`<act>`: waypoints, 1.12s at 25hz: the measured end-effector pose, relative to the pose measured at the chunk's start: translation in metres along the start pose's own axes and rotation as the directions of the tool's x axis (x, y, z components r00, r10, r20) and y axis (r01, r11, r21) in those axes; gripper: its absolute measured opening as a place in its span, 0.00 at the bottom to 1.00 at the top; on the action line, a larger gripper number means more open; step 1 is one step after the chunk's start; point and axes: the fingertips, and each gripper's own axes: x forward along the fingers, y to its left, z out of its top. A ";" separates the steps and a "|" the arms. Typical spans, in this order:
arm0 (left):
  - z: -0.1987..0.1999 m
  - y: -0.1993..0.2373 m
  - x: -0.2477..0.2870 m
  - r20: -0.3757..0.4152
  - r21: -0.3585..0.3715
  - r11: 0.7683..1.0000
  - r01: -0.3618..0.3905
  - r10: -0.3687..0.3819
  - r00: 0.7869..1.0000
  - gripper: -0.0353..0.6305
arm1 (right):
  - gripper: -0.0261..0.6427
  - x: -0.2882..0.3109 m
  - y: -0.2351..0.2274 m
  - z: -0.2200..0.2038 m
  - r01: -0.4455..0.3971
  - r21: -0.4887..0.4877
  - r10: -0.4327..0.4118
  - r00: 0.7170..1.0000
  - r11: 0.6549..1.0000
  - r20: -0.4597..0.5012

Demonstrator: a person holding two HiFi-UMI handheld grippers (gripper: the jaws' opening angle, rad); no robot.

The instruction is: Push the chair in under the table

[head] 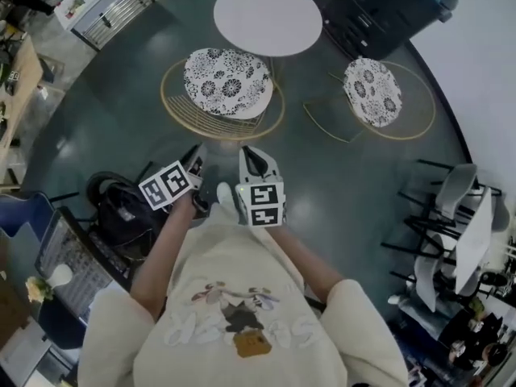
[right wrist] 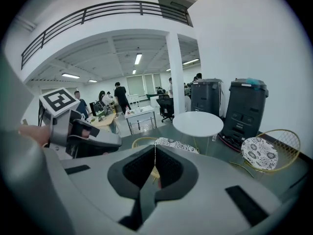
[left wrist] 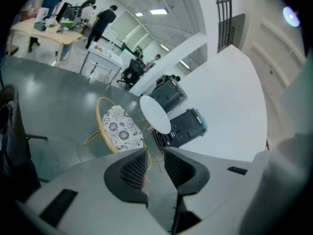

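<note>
Near chair (head: pixel 226 83) stands just beside round table (head: pixel 268 16), not tucked under. Wire frame prob. light, stiff; cushion soft, so push the rim. Left gripper (head: pixel 196 158) jaws apart, empty; right gripper (head: pixel 256 161) jaws together, empty.
</note>
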 end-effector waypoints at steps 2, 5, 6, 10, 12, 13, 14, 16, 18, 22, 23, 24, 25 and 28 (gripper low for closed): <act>-0.006 -0.018 -0.005 -0.026 0.082 0.996 0.021 -0.019 0.999 0.22 | 0.05 -0.007 -0.002 0.004 0.008 0.015 -0.008 1.000 1.000 0.019; -0.013 -0.041 -0.013 -0.062 0.257 0.965 0.055 -0.040 0.997 0.22 | 0.05 -0.015 -0.002 0.006 0.018 0.051 -0.020 0.999 0.999 0.045; -0.014 -0.049 -0.016 -0.073 0.321 0.945 0.066 -0.045 0.996 0.21 | 0.05 -0.017 -0.001 0.007 0.020 0.072 -0.024 0.998 0.997 0.056; -0.032 -0.077 -0.040 -0.078 0.475 0.876 0.085 -0.054 0.995 0.19 | 0.05 -0.038 0.008 0.009 0.011 0.114 -0.021 0.996 0.993 0.083; -0.038 -0.084 -0.047 -0.080 0.496 0.863 0.091 -0.059 0.995 0.16 | 0.05 -0.043 0.012 0.011 0.001 0.127 -0.012 0.996 0.992 0.090; -0.038 -0.085 -0.049 -0.082 0.501 0.860 0.097 -0.065 0.995 0.15 | 0.05 -0.043 0.015 0.013 -0.001 0.125 -0.011 0.995 0.992 0.095; -0.037 -0.086 -0.049 -0.081 0.502 0.859 0.101 -0.070 0.994 0.14 | 0.05 -0.044 0.017 0.015 -0.002 0.117 -0.010 0.995 0.993 0.101; -0.032 -0.085 -0.051 -0.065 0.504 0.859 0.091 -0.067 0.996 0.13 | 0.05 -0.045 0.019 0.019 -0.004 0.097 -0.007 0.994 0.995 0.112; -0.032 -0.081 -0.051 -0.051 0.505 0.861 0.062 -0.042 0.998 0.10 | 0.05 -0.047 0.017 0.020 -0.008 0.090 -0.003 0.993 0.996 0.119; -0.037 -0.071 -0.046 -0.053 0.482 0.876 0.021 0.005 0.999 0.07 | 0.05 -0.049 0.011 0.013 -0.012 0.090 0.003 0.995 0.996 0.102; -0.037 -0.071 -0.047 -0.051 0.482 0.876 0.024 0.000 0.999 0.07 | 0.05 -0.049 0.014 0.012 -0.014 0.073 0.007 0.995 0.997 0.096; -0.037 -0.073 -0.048 -0.049 0.490 0.871 0.030 -0.007 0.999 0.07 | 0.05 -0.050 0.017 0.011 -0.015 0.042 0.011 0.996 0.999 0.092; -0.037 -0.075 -0.049 -0.049 0.501 0.865 0.036 -0.013 0.999 0.07 | 0.05 -0.051 0.021 0.012 -0.013 0.004 0.012 0.996 1.000 0.090; -0.037 -0.078 -0.050 -0.049 0.524 0.851 0.041 -0.017 0.999 0.07 | 0.05 -0.049 0.032 0.016 -0.025 -0.050 0.029 0.995 0.998 0.092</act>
